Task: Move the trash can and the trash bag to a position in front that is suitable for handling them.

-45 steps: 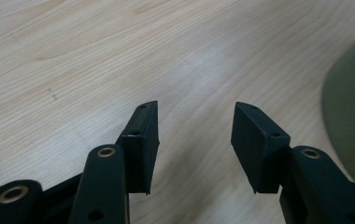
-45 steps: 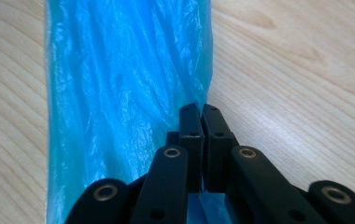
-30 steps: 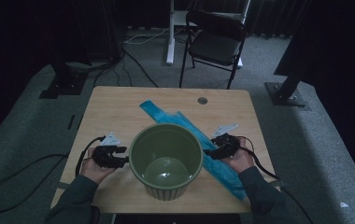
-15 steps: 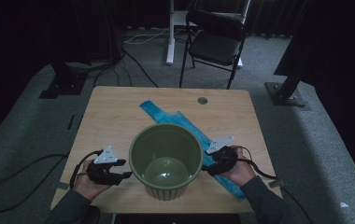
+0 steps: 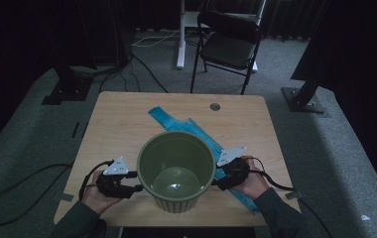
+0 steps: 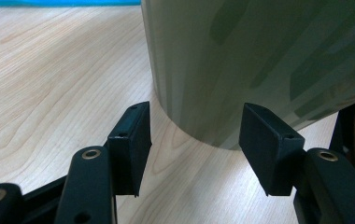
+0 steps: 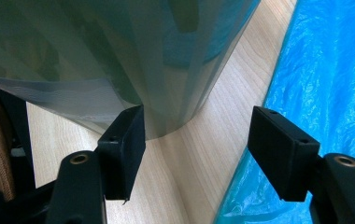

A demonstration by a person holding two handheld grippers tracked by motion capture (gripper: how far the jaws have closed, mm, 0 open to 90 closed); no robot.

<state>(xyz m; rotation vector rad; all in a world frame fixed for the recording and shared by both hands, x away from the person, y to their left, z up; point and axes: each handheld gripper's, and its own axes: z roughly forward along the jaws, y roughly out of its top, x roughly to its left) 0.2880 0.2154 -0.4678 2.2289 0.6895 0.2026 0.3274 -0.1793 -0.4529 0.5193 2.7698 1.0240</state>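
A large olive-green bucket (image 5: pixel 176 171) stands upright near the front middle of the wooden table (image 5: pixel 122 124). Part of it rests on a flat blue plastic bag (image 5: pixel 176 123) that runs diagonally under it. My left gripper (image 5: pixel 136 182) is open at the bucket's left side, low by its base. Its view has the bucket wall (image 6: pixel 259 60) just beyond the open left gripper (image 6: pixel 194 126). My right gripper (image 5: pixel 218 179) is open at the bucket's right side. In its view the bucket (image 7: pixel 96 56) is close ahead of the right gripper (image 7: pixel 196 135), with the blue bag (image 7: pixel 325 70) beside it.
A black folding chair (image 5: pixel 228 44) stands behind the table. A small round hole (image 5: pixel 215 106) is near the table's far edge. A cable (image 5: pixel 23 183) lies on the floor at left, and dark stand bases (image 5: pixel 305 96) sit on both sides.
Both grippers have moved back toward the table's near edge and in against the bucket's lower sides. The bucket and the bag have not moved.
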